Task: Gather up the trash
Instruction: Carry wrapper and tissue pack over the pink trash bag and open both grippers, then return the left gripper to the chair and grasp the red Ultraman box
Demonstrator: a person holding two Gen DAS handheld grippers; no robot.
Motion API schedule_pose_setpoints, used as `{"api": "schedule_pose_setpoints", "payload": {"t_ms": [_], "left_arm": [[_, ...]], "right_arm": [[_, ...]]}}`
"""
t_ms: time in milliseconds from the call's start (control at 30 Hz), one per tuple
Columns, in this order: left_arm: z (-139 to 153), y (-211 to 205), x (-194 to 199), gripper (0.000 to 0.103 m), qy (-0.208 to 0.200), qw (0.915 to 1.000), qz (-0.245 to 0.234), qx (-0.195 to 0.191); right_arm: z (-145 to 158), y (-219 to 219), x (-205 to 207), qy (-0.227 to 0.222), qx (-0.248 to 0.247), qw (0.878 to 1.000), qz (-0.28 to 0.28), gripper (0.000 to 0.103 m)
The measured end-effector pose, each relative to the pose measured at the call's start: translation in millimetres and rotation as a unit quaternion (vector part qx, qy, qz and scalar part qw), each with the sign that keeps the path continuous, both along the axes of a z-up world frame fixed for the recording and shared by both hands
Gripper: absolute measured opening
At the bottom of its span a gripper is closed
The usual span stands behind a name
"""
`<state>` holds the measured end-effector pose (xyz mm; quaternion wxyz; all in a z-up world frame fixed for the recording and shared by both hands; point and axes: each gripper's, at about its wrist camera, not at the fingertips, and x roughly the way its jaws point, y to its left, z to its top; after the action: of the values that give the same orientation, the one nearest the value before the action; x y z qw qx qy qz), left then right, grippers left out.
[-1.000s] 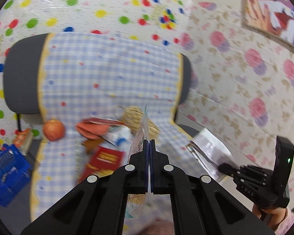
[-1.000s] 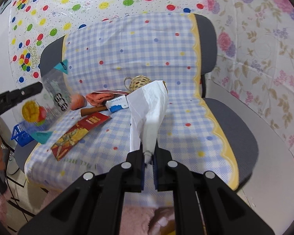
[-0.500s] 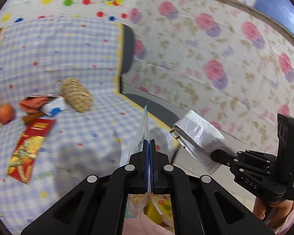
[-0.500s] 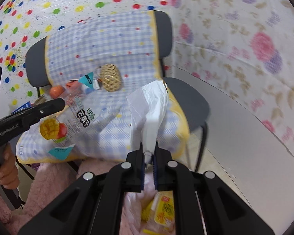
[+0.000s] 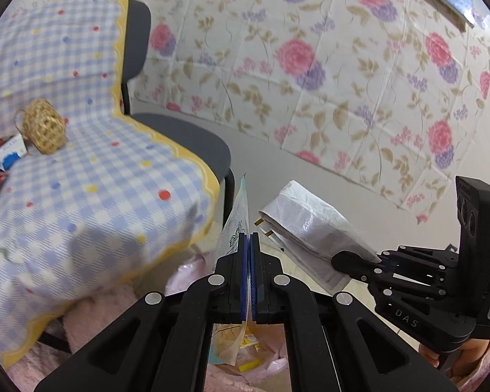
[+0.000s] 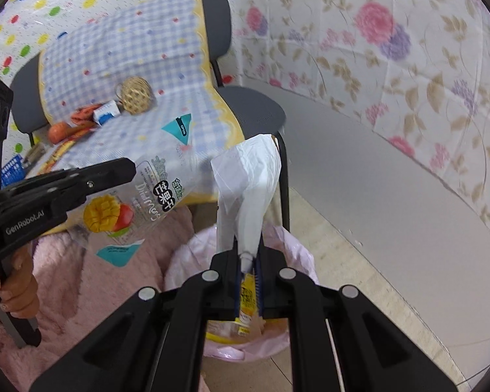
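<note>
1. Both my grippers have swung away from the chair seat toward the pink trash bag [image 6: 245,343] on the floor beside the chair [image 6: 258,111]; a second ago the seat filled both views, and now the bag mouth lies under my fingers.

2. My left gripper [image 5: 250,248] is clamped on the edge of the clear dried-mango pouch [image 6: 137,202], with its jaws pressed together on the thin film. My right gripper [image 6: 248,261] is clamped on the bottom of a crumpled white plastic wrapper [image 6: 248,189], which stands up above the jaws.

3. Both pieces of trash hang above or just beside the bag opening; inside I see some yellow packaging already.

4. I judge the next step is the release, and here are the risks:
   - The pouch is to the side of the bag, nearer the chair, so if I let go now it may fall on the pink fleece or the floor.
   - The light wrapper may stick to my pads or drift past the rim.
   - The bag rim is soft and could fold shut if a gripper pushes it.

5. A woven straw ball [image 6: 135,94], a blue-and-white carton [image 6: 106,112], an orange fruit [image 6: 58,130] and other things remain on the checked seat cover [image 5: 91,176], so collecting is not finished.
</note>
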<state>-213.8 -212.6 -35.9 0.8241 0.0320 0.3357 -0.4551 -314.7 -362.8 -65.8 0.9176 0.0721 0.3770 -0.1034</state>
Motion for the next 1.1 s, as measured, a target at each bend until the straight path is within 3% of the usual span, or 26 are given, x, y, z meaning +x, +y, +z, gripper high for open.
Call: {"api": "schedule_pose_setpoints", "payload": {"t_ms": [233, 300, 367, 400, 433, 567, 767, 933, 1100], "left_arm": [[-15.8, -12.4, 8.4, 0.004, 0.013, 0.9996, -0.002, 0.024], [-19.1, -15.2, 11.6, 0.01, 0.017, 0.9994, -0.001, 0.03], [-23.4, -15.2, 15.9, 0.041, 0.024, 0.999, 0.005, 0.036], [-24.4, -15.0, 16.8, 0.047, 0.026, 0.999, 0.008, 0.036], [-25.3, -13.3, 18.0, 0.051, 0.026, 0.999, 0.012, 0.034], [-22.1, -3.5, 23.9, 0.052, 0.024, 0.9985, 0.029, 0.039], [-4.7, 25.2, 32.1, 0.052, 0.002, 0.9962, 0.078, 0.038], [7.2, 49.9, 36.4, 0.052, -0.016, 0.9925, 0.113, 0.044], [20.6, 75.9, 37.7, 0.054, -0.035, 0.9879, 0.143, 0.049]], "right_arm": [[-29.0, -13.7, 11.9, 0.026, 0.018, 0.999, -0.005, 0.007], [-37.9, -16.5, 17.0, 0.033, 0.026, 0.999, -0.005, 0.011], [-46.6, -18.4, 20.9, 0.039, 0.03, 0.999, -0.006, 0.029], [-48.9, -18.4, 21.9, 0.041, 0.032, 0.999, -0.005, 0.036], [-52.2, -18.2, 22.6, 0.043, 0.036, 0.998, -0.004, 0.037], [-50.9, -20.0, 22.1, 0.048, 0.035, 0.998, -0.012, 0.037], [-5.1, -21.7, 12.8, -0.002, 0.011, 1.0, -0.022, 0.037], [29.5, -4.8, 15.2, -0.047, -0.002, 0.999, -0.001, 0.037], [42.8, 15.5, 35.5, -0.058, -0.003, 0.998, 0.033, 0.037]]}}
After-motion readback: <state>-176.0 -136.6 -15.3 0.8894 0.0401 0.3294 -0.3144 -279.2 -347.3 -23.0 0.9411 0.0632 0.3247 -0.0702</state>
